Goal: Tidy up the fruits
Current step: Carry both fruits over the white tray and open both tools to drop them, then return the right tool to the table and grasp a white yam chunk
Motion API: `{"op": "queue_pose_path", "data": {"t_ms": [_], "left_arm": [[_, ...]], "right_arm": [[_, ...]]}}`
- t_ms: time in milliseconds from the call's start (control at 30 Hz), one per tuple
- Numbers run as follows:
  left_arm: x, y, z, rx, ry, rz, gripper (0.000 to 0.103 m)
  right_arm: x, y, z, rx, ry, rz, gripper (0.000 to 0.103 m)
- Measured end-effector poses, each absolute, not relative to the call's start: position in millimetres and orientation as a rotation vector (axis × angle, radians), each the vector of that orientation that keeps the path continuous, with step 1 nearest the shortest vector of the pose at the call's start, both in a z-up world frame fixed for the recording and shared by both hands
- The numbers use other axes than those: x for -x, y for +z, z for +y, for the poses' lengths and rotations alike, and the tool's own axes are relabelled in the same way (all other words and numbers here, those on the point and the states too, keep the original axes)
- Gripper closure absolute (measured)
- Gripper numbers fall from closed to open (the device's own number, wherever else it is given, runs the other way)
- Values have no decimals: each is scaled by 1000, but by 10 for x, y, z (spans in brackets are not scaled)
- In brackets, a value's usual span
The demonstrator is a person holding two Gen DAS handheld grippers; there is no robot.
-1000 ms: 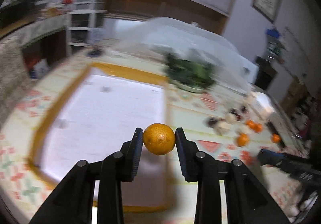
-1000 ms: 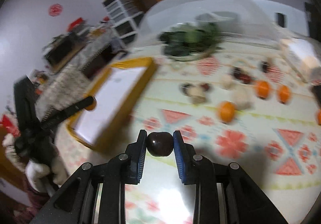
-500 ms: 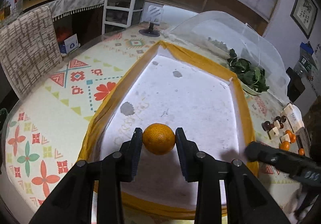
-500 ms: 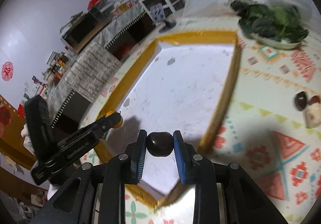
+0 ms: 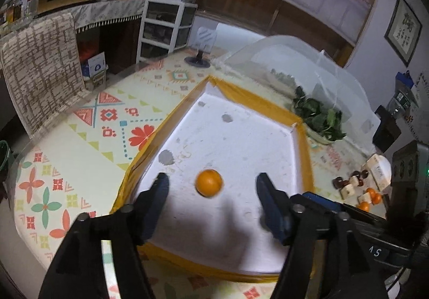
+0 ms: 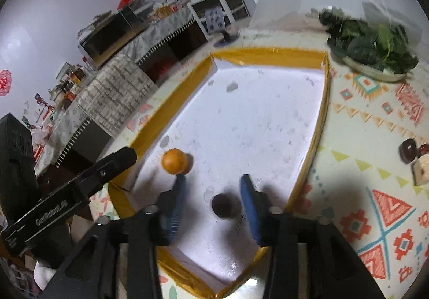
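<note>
Both tools are letting go over the white tray with the yellow rim right now. The left tool has its jaws swinging open, and the orange sits loose in the gap, touching neither pad, down near the tray floor at the near-left end. From the right wrist view, same story: the right tool is opening too, with the dark round fruit between the blue pads but free of them, resting close to the near rim. The orange shows up there just beyond the right tool's left finger.

My take on doing this bit well: let the jaws finish spreading before pulling back, and back straight out along the fingers so a pad doesn't clip the fruit and send it rolling. Both are round, the tray floor looks flat, so a nudge could bump one into the other. Keep the two tools from crossing since they're close together.

Plenty still to sort, I'd guess: more oranges and dark fruit sit over on the patterned worktop, well apart from the tray.
</note>
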State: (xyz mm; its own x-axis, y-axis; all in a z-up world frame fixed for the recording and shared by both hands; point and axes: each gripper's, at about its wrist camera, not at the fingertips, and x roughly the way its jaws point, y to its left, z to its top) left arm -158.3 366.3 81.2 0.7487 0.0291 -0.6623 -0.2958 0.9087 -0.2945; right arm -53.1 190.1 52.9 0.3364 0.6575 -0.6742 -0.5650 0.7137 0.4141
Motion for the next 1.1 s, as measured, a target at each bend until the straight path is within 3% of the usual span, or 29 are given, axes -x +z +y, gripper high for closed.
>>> {"op": "queue_pose_path", "data": {"t_ms": [100, 167, 200, 333, 400, 600, 833, 1033, 1100], "left_arm": [[1660, 926, 3560, 405, 176, 672, 28], [1725, 996, 3424, 400, 177, 644, 10], [1737, 1017, 3365, 392, 168, 635, 8], [1757, 1102, 2956, 311, 102, 621, 8], [1743, 1119, 2754, 277, 78, 622, 8], [1619, 979, 2308, 276, -36, 694, 8], [1475, 759, 1777, 231, -171, 757, 8], [1386, 739, 1550, 196, -249, 746, 33], [1347, 727, 1481, 175, -272, 753, 35]], "right_arm": [[566, 636, 1767, -132, 791, 900, 49], [605, 756, 1564, -148, 769, 856, 49], [641, 837, 1406, -149, 749, 818, 48], [810, 1100, 744, -112, 622, 649, 16], [856, 1176, 344, -116, 546, 587, 11], [741, 983, -885, -225, 321, 667, 10], [571, 613, -1279, -271, 277, 765, 15], [275, 488, -1056, -274, 348, 817, 28], [136, 438, -977, -277, 350, 839, 33]]}}
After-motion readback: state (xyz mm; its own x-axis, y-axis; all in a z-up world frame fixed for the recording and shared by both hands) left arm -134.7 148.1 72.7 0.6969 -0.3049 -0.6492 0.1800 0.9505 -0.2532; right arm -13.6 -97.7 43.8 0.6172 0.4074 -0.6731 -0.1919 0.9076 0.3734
